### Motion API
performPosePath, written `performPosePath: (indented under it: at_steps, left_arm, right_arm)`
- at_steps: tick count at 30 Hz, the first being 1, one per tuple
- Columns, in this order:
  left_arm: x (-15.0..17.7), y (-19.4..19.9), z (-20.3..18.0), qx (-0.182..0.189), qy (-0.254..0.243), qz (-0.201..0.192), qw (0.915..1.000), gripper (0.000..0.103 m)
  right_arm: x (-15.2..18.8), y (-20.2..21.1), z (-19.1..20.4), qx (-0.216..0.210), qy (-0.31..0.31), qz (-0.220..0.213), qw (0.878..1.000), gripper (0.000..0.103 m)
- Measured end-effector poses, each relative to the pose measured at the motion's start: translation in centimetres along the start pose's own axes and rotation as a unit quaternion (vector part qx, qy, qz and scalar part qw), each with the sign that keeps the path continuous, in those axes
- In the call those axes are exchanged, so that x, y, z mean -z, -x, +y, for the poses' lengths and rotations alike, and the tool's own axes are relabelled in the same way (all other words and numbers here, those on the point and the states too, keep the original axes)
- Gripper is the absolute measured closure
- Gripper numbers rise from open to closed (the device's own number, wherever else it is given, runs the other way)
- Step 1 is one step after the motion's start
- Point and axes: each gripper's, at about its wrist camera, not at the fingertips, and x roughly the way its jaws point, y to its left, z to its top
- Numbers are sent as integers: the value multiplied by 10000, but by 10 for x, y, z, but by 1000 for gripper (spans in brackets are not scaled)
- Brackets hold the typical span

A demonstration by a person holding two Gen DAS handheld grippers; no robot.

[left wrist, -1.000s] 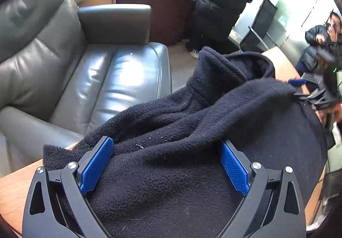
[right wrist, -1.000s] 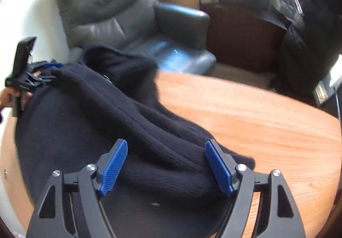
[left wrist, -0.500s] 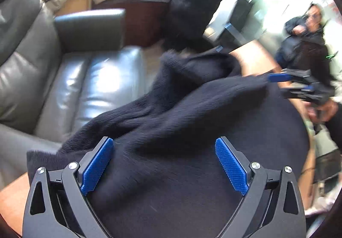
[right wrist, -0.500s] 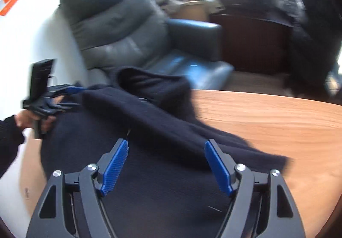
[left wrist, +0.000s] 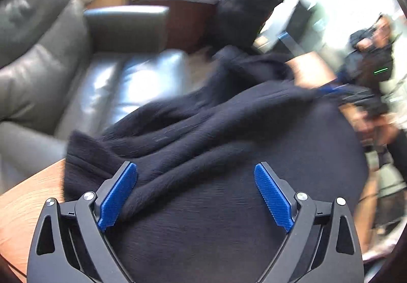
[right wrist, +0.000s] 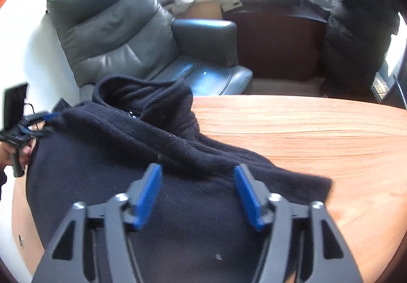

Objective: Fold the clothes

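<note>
Wooden table (right wrist: 318,135) under me — my left gripper (left wrist: 195,196) spread wide over the black fleece (left wrist: 216,150), gripping nothing. My right gripper (right wrist: 198,194) gapes too, pads clear of the cloth. Fleece lies bunched on the table; at ten o'clock, a grey leather armchair (right wrist: 114,28).

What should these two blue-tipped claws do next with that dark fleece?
Probably close both on the cloth. The left tool and right tool stand open over the black fleece, which lies bunched on the wooden table, so nothing is gripped for a fold.
</note>
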Motion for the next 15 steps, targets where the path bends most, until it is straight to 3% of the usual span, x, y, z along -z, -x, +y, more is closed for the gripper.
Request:
performPosePath:
  at_steps: [4, 7, 9, 11, 13, 15]
  left_arm:
    - [0, 13, -6, -200, 148, -333, 9991, 9]
    - [15, 53, -17, -25, 86, -979, 9952, 8]
    - [29, 71, -11, -182, 281, -1119, 9932, 5]
    - [43, 80, 0, 18, 553, -1050, 9929, 5]
    - [54, 84, -3, 582, 531, -957, 9923, 5]
    - [55, 81, -16, 740, 238, -897, 9929, 5]
  right_arm:
    - [22, 11, 2, 114, -18, 123, 9999, 30]
    - [44, 19, -12, 775, -109, 253, 9966, 32]
    - [55, 34, -27, 1068, -311, 203, 9936, 35]
    - [62, 48, -31, 1493, -376, 151, 9880, 34]
    - [63, 63, -27, 1229, -461, 72, 9913, 34]
    - [59, 69, 3, 636, -227, -52, 9977, 31]
